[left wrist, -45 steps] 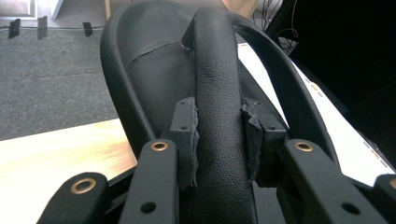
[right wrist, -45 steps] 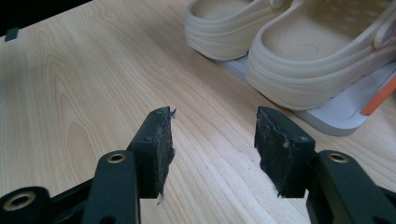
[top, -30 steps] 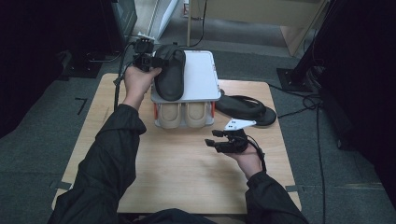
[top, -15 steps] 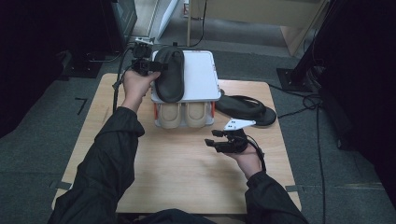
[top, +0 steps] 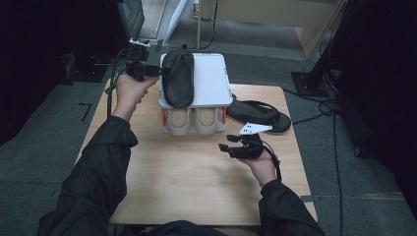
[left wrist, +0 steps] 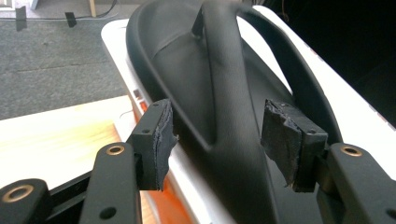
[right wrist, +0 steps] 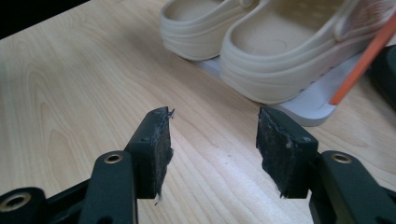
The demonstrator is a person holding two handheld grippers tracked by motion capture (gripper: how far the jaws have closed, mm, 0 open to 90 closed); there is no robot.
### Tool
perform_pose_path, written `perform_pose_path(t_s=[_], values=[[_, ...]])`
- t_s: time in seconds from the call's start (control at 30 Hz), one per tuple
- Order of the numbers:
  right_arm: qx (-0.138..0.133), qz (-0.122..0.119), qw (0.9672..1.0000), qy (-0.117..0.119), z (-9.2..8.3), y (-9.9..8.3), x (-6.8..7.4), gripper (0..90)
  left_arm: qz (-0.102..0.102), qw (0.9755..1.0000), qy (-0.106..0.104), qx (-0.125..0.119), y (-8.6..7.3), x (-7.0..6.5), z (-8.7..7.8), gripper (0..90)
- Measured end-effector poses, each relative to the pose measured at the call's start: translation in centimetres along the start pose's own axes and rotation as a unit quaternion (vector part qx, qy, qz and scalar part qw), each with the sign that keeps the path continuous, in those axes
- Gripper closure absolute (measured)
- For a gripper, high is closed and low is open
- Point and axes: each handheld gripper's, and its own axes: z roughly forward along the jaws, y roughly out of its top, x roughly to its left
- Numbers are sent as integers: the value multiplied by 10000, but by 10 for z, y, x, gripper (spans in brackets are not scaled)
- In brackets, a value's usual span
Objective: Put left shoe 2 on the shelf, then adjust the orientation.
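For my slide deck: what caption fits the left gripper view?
Left hand-held gripper, jaws just opened, lets go of a black flip-flop on the white rack.

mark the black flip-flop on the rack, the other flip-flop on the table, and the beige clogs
black flip-flop on the rack (top: 178,81): high view, middle of sole.
other flip-flop on the table (top: 258,113): high view, footbed.
beige clogs (right wrist: 280,56): right gripper view, nearer clog's heel wall.

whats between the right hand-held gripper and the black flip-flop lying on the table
In the high view, bare wooden tabletop separates the right hand-held gripper from the black flip-flop; the gripper's own grey three-cornered plate points towards that gap.
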Motion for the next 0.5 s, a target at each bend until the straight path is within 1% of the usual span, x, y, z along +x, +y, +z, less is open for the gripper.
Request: perform_pose_path(t_s=[0.07,0.13,0.23,0.37,0.5], values=[[-5,-28,10000,-45,-1,0,-3,454,18,9999,-102,49,-3,1,-3,435],[9,-35,10000,-81,-1,-1,-5,454,117,9999,-45,57,-6,2,-7,435],[11,-10,9999,-126,-2,-1,-8,456,113,9999,-77,59,-11,5,-13,434],[-15,34,9997,-227,-3,-1,-13,462,126,9999,-60,11,-19,9,-19,431],[-4,51,9994,-344,-3,-2,-20,508,150,9998,-71,50,-27,13,-24,432]])
